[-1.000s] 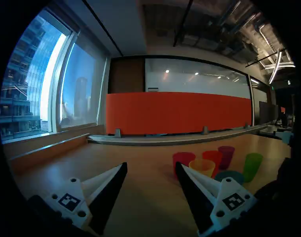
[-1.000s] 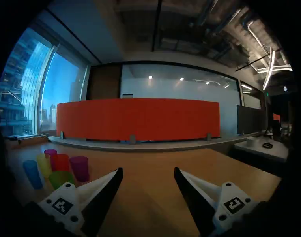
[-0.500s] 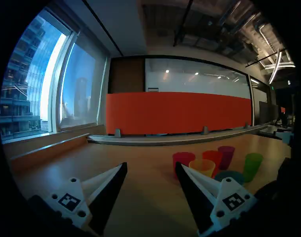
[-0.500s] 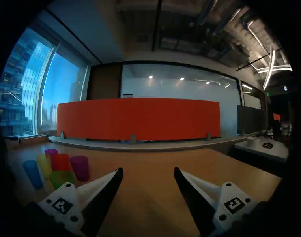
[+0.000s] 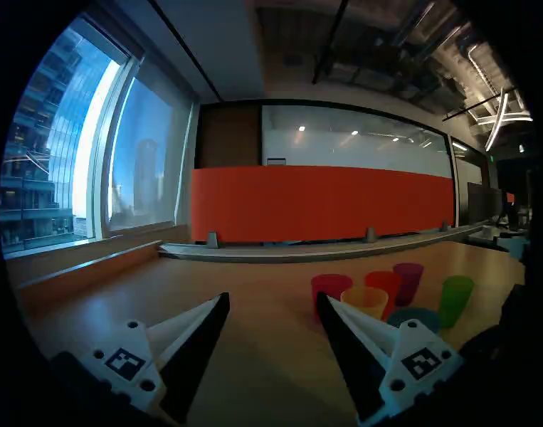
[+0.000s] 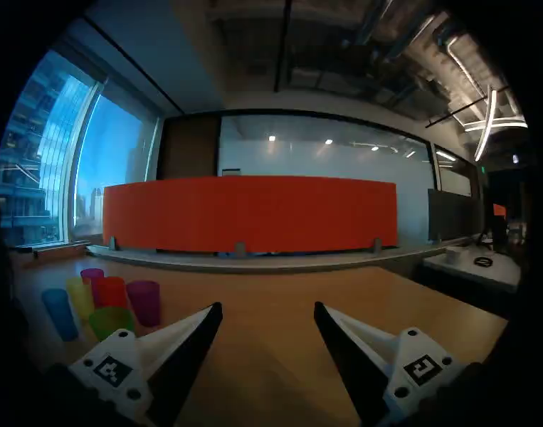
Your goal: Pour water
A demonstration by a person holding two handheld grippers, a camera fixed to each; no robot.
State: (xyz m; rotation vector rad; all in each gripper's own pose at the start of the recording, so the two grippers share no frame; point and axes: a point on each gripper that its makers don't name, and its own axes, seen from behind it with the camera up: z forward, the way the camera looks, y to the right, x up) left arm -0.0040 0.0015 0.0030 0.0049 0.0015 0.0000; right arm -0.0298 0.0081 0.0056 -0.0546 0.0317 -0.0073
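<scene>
Several coloured plastic cups stand grouped on a wooden table [image 5: 257, 299]. In the left gripper view I see a red cup [image 5: 329, 287], a yellow cup [image 5: 365, 300], an orange-red cup [image 5: 382, 283], a purple cup [image 5: 408, 280], a green cup [image 5: 456, 299] and a teal cup [image 5: 413, 317]. My left gripper [image 5: 271, 334] is open, low over the table; the cups sit just past its right finger. In the right gripper view the same group stands at the far left: blue cup [image 6: 59, 313], green cup [image 6: 110, 322], purple cup [image 6: 144, 302]. My right gripper [image 6: 267, 341] is open over bare table.
A long orange partition [image 5: 321, 203] runs along the table's far edge above a grey rail [image 5: 307, 250]. Large windows [image 5: 65, 164] line the left wall. A second desk with small objects [image 6: 477, 265] stands at the right.
</scene>
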